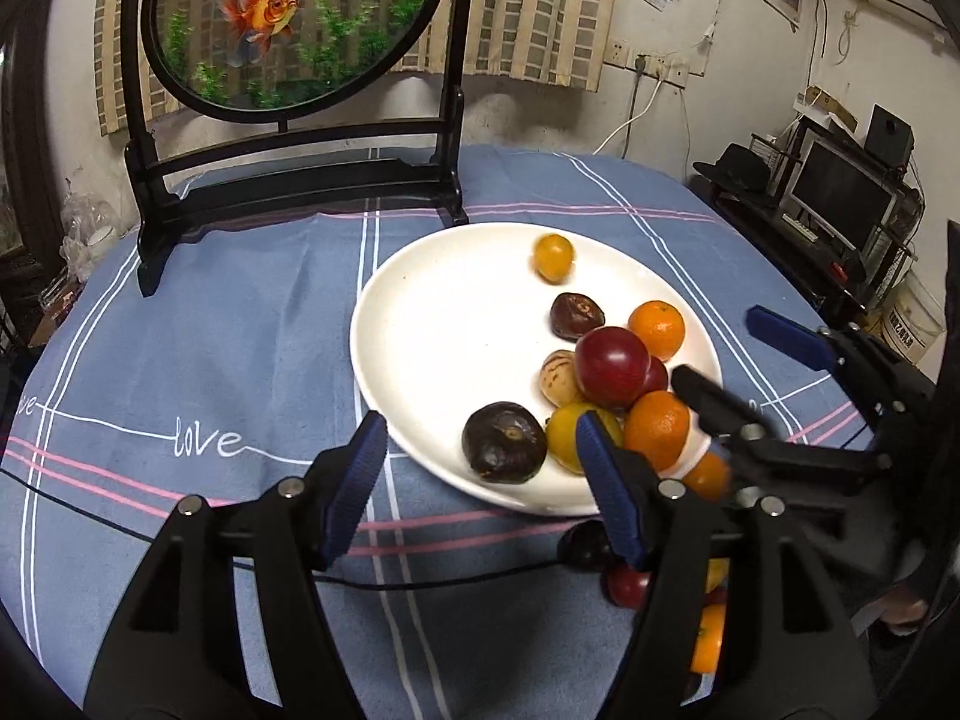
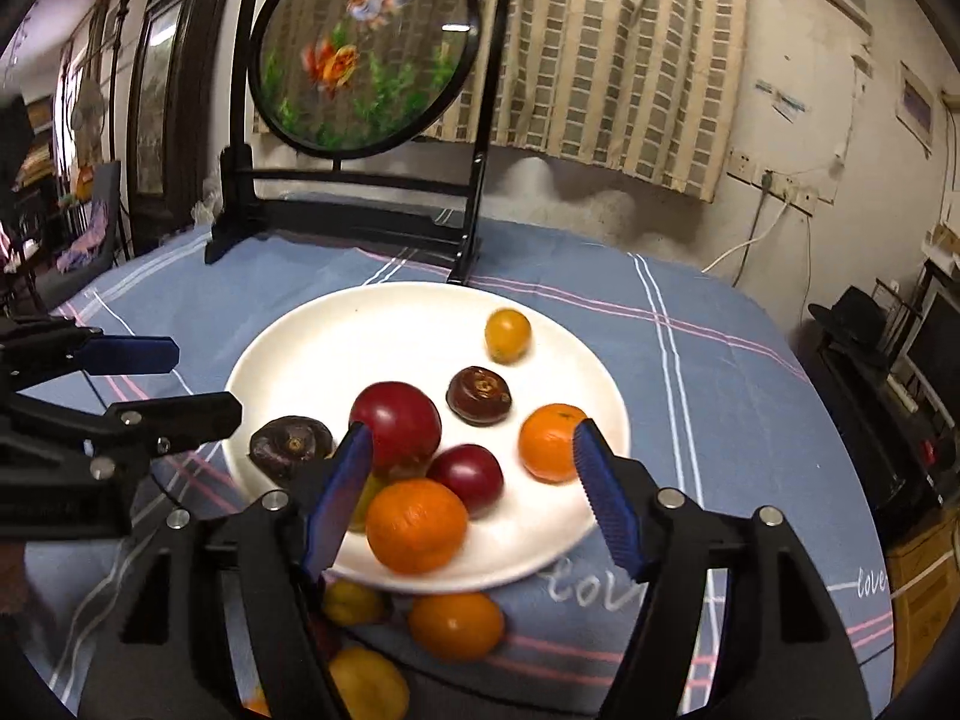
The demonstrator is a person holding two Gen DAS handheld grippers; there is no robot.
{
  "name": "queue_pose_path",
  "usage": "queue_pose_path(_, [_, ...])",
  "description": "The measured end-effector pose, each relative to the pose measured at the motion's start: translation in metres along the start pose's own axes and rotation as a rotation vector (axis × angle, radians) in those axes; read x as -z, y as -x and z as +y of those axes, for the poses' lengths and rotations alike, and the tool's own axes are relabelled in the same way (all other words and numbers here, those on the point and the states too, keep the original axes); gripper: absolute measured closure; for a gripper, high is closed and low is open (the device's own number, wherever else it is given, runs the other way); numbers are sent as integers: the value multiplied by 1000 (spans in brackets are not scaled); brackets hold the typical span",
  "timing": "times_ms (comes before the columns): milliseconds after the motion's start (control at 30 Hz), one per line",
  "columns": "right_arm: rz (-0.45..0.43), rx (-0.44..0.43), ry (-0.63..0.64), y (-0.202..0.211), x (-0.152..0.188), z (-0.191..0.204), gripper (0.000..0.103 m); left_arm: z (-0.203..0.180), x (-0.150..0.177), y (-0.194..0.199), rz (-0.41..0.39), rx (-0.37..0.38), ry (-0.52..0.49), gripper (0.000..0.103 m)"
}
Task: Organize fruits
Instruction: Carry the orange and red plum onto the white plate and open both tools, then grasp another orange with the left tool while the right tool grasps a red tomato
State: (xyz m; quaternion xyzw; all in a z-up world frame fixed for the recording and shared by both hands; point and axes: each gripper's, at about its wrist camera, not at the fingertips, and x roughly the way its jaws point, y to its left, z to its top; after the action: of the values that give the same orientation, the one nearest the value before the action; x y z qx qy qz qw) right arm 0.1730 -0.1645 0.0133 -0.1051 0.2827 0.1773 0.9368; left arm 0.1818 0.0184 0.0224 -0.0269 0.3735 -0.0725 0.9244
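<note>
My left gripper hangs low over the near edge of the white plate, its blue pads spread wide with nothing between them — one pad sits over the blue checked tablecloth, the other in front of the yellow fruit at the plate's near rim. My right gripper is also spread wide and holds nothing; from its own camera the large orange and the small red plum lie in the gap between its pads, on the plate.

Most of the fruit is piled on the right side of the plate: a big red plum on top, a tan speckled fruit just beside it, an orange behind it and another orange in front. A dark brown fruit sits at the near rim, a second dark one further back, and a small yellow fruit lies alone, well apart from the pile.

Several fruits lie off the plate on the cloth near its front edge — an orange one and two yellow ones, partly hidden by my gripper

At the back of the table stands a round goldfish screen in a black frame
</note>
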Motion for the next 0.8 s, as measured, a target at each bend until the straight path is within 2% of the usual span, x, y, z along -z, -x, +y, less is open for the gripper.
queue_pose_path(333, [30,-21,-134,39,34,-31,33,-10,26,20,18,36,6,32])
queue_pose_path(567, [30,-14,-192,61,56,-38,33,-40,59,34,44,88,-49,31])
queue_pose_path(800, [46,-31,-216,62,73,-41,33,-76,86,40,81,127,-135,31])
